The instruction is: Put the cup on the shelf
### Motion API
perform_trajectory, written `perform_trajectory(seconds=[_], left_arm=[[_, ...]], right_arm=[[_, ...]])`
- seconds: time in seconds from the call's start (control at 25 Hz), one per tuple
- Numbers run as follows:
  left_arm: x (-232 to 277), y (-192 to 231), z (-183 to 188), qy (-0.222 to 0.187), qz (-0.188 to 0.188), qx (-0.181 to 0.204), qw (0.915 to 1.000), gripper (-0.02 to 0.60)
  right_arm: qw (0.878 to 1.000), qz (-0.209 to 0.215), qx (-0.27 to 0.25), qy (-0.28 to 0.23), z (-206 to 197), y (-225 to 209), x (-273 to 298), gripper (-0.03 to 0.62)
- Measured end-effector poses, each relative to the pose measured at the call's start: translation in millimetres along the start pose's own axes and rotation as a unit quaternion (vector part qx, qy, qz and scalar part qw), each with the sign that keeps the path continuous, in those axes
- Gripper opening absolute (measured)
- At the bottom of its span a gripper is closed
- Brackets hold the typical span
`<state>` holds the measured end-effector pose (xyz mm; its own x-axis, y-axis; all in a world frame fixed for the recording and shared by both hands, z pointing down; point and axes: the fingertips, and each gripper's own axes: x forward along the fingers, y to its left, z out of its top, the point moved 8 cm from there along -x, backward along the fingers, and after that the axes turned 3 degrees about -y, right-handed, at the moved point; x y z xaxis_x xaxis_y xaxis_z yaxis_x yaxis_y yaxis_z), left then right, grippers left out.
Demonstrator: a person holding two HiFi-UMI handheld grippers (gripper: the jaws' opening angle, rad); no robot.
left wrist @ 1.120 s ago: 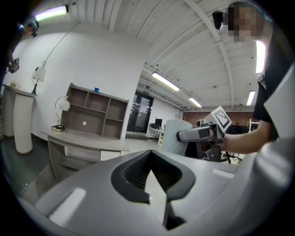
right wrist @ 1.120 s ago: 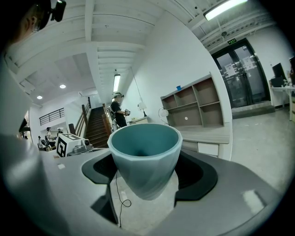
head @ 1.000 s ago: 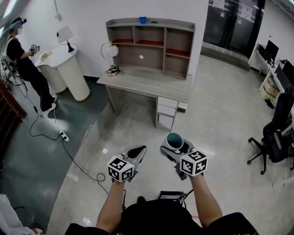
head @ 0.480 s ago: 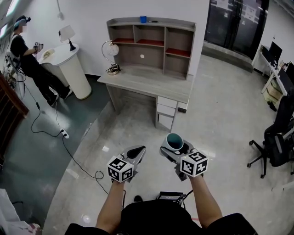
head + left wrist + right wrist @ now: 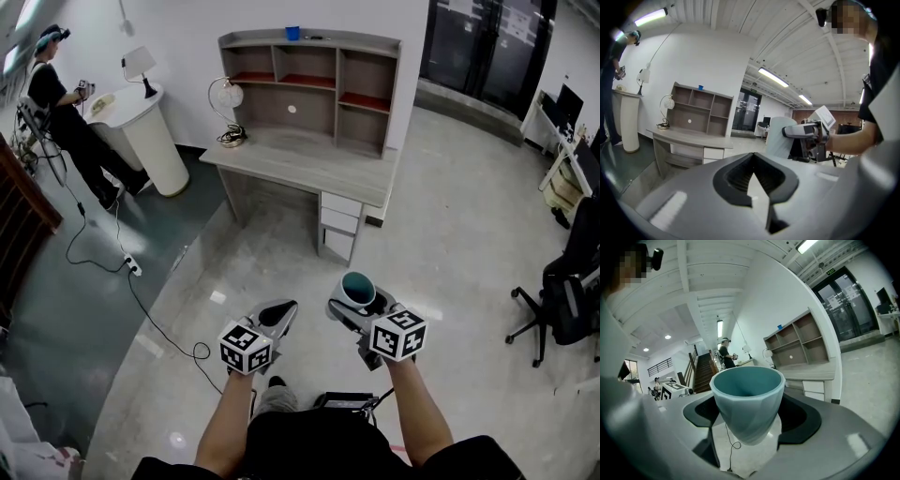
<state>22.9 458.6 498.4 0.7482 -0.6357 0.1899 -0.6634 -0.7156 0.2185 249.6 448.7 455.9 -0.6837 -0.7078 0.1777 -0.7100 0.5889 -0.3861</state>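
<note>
Your right gripper (image 5: 357,300) was clamped on the teal cup (image 5: 357,286), a pad pressed against each side of its wall (the cup stood upright, mouth up). Your left gripper (image 5: 279,310) sat just beside the right one, on its left, with its jaws brought together and the tips meeting. The shelf (image 5: 309,80), standing on the desk (image 5: 302,171), lay well ahead of both grippers and slightly left of the right one, across the pale floor (image 5: 450,216). The cup was well apart from the shelf, and neither gripper touched the desk.
</note>
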Motion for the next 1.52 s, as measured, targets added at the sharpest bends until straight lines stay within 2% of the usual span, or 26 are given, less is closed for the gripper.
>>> perform_trajectory(seconds=[0.28,0.6,1.0,1.52], left_arm=[[9.0,17.1,0.1,0.001,0.001,-0.005,1.0000,0.000],[33.4,57.6,10.6,0.002,-0.017,-0.010,0.9998,0.000],[56.9,144.7,29.8,0.001,-0.034,-0.013,0.9993,0.000],[58.6,249.7,45.8,0.002,-0.054,-0.022,0.9983,0.000]], right_arm=[[1.000,0.008,-0.001,0.010,1.5,-7.2,16.4,0.387],[1.000,-0.012,0.000,0.013,15.3,-26.1,49.3,0.387],[0.999,-0.033,-0.009,0.011,38.6,-39.4,131.7,0.387],[0.998,-0.061,-0.016,0.005,52.2,-30.8,227.1,0.387]])
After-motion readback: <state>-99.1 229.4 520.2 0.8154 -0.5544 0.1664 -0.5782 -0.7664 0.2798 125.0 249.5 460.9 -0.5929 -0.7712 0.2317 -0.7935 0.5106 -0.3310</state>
